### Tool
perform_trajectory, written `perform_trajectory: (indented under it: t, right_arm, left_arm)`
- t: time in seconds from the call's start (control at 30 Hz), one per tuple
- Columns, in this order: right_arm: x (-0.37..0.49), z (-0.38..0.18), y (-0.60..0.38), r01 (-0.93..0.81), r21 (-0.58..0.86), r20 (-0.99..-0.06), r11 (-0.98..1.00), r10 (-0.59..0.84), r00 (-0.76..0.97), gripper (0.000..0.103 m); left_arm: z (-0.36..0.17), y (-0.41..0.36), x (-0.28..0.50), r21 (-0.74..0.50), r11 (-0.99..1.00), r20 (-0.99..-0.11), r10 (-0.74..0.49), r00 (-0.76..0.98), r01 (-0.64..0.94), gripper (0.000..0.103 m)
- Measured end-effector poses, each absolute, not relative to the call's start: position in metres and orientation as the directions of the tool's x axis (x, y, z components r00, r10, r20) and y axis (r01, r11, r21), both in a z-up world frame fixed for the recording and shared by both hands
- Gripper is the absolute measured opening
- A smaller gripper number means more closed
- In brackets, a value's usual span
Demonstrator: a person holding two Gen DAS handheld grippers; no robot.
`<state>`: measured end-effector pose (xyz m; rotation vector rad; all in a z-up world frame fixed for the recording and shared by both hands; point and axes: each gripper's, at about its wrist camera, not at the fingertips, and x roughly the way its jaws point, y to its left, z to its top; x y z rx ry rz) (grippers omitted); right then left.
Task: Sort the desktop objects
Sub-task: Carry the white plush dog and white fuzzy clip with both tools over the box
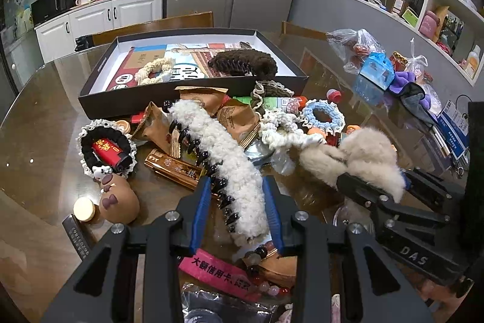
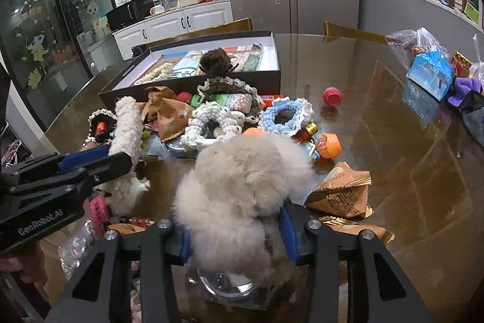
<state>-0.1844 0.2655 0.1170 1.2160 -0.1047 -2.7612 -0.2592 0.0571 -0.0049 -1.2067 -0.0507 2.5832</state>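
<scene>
At lower centre, the left gripper (image 1: 237,196) clamps a white fluffy hair claw (image 1: 224,159); a black box (image 1: 193,74) sits above.

The black box (image 2: 266,80) stands at the far side of the table, and just before its near wall lies a thick heap of scrunchies (image 2: 286,117), snack packets (image 1: 239,117) and hair claws (image 1: 224,159), so there is no low way to the box from this side. To the right of the box the glass table (image 2: 378,117) is bare except for a small red cap (image 2: 332,96), and a gripper can pass there. Left of the heap, a black scrunchie with a red lighter (image 1: 107,152) and a brown figure (image 1: 118,202) narrow the way.
</scene>
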Motion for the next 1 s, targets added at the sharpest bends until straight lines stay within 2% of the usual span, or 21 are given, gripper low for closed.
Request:
perform_trajectory:
  t: [0.53, 0.77, 1.0]
  right_arm:
    - [-0.197, 0.15, 0.24, 0.126, 0.118, -0.688, -0.985, -0.173, -0.705, 0.046]
    - [-0.232, 0.154, 0.234, 0.125, 0.15, -0.687, -0.981, -0.194, -0.701, 0.046]
    - [-0.276, 0.152, 0.225, 0.118, 0.108, -0.715, -0.987, -0.16, -0.681, 0.046]
  left_arm:
    - [0.016, 0.041, -0.262, -0.161, -0.964, -0.722, 0.261, -0.641, -0.211, 0.035]
    - [0.024, 0.034, -0.287, -0.178, -0.962, -0.716, 0.27, -0.644, -0.206, 0.035]
    - [0.021, 0.035, -0.317, -0.174, -0.956, -0.732, 0.286, -0.619, -0.236, 0.036]
